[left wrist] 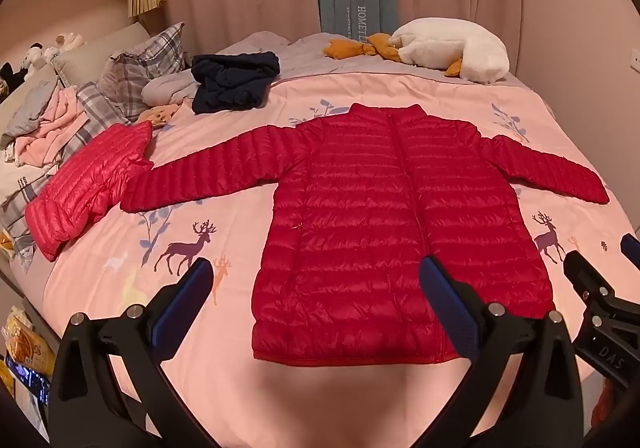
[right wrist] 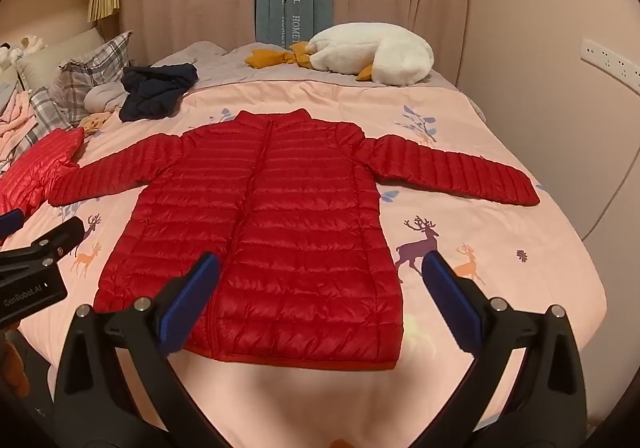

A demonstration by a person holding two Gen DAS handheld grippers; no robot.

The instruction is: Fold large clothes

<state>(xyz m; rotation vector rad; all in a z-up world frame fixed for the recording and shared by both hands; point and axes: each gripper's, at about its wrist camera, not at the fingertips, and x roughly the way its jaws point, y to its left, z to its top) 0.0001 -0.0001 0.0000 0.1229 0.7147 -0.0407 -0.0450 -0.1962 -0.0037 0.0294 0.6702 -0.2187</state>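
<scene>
A red quilted puffer jacket (left wrist: 372,216) lies flat on the pink bed cover, front up, zipped, both sleeves spread out; it also shows in the right wrist view (right wrist: 264,224). My left gripper (left wrist: 316,268) is open and empty, hovering above the jacket's hem on its left half. My right gripper (right wrist: 320,260) is open and empty above the hem on its right half. The right gripper's finger shows at the right edge of the left wrist view (left wrist: 588,280). The left gripper's body shows at the left edge of the right wrist view (right wrist: 36,268).
A second, lighter red puffer jacket (left wrist: 88,188) lies folded at the left by the sleeve end. A dark navy garment (left wrist: 232,82), plaid pillows (left wrist: 132,68) and a white plush goose (left wrist: 452,46) lie at the far side. A wall (right wrist: 560,128) borders the bed on the right.
</scene>
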